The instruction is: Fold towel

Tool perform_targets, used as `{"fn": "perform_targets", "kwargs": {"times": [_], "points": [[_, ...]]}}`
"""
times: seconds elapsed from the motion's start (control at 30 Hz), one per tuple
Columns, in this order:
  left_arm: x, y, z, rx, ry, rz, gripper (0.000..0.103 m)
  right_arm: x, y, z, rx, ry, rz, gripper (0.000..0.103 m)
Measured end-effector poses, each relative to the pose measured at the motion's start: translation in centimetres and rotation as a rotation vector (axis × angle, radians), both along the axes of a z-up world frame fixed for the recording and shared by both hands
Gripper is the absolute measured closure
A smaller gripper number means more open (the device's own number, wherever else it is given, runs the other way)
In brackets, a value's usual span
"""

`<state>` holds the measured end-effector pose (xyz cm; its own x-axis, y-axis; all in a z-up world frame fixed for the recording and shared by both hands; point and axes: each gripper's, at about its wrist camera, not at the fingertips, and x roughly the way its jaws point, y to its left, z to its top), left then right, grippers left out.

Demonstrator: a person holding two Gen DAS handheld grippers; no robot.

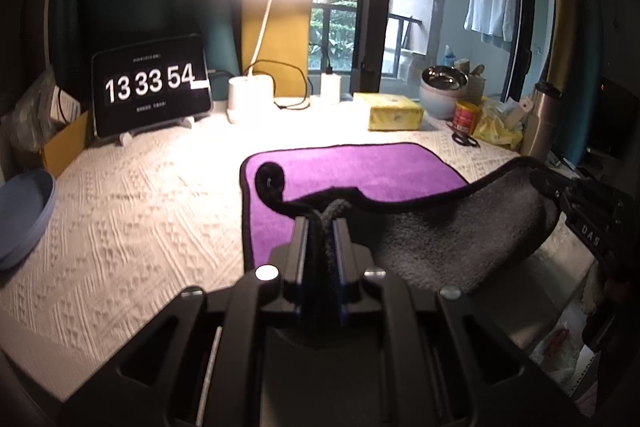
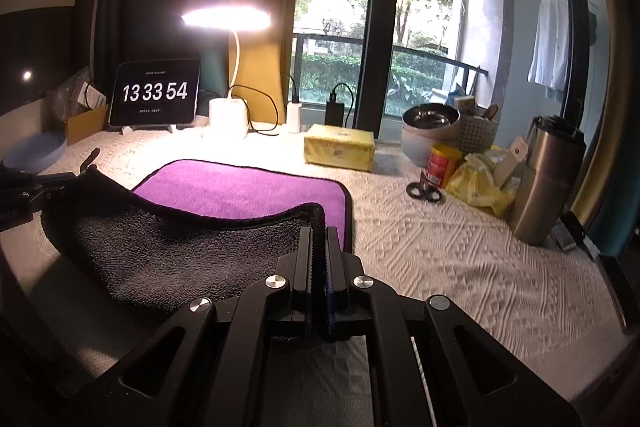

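Observation:
A towel, purple (image 1: 360,171) on top and grey underneath with black trim, lies on the white textured tablecloth. Its near edge is lifted off the table, so the grey underside (image 1: 452,231) hangs between the two grippers. My left gripper (image 1: 322,223) is shut on the near left corner. My right gripper (image 2: 319,231) is shut on the near right corner; its body shows at the right of the left wrist view (image 1: 580,211). The far half of the towel (image 2: 240,187) rests flat. The left gripper shows at the left edge of the right wrist view (image 2: 32,187).
A tablet clock (image 1: 152,87), a lit desk lamp (image 1: 250,99) and a yellow tissue pack (image 2: 340,147) stand behind the towel. Scissors (image 2: 426,191), a red can (image 2: 442,165), a steel flask (image 2: 548,179) and bowls (image 2: 432,131) are at right. A blue plate (image 1: 24,211) is at left.

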<state>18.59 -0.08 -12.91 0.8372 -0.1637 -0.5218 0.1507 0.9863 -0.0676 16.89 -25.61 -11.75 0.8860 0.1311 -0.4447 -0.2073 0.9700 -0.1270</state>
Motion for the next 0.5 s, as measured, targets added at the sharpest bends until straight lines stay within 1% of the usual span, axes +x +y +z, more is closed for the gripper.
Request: {"fn": "perform_targets", "kwargs": {"times": [0.2, 0.5], "points": [[1.3, -0.1, 0.6, 0.028, -0.028, 0.000, 0.091, 1.5, 0.2, 0.6, 0.000, -0.011, -0.003, 0.097], [3.5, 0.1, 1.7, 0.025, -0.060, -0.008, 0.091, 3.7, 0.4, 1.3, -0.006, -0.024, -0.006, 0.097]]}}
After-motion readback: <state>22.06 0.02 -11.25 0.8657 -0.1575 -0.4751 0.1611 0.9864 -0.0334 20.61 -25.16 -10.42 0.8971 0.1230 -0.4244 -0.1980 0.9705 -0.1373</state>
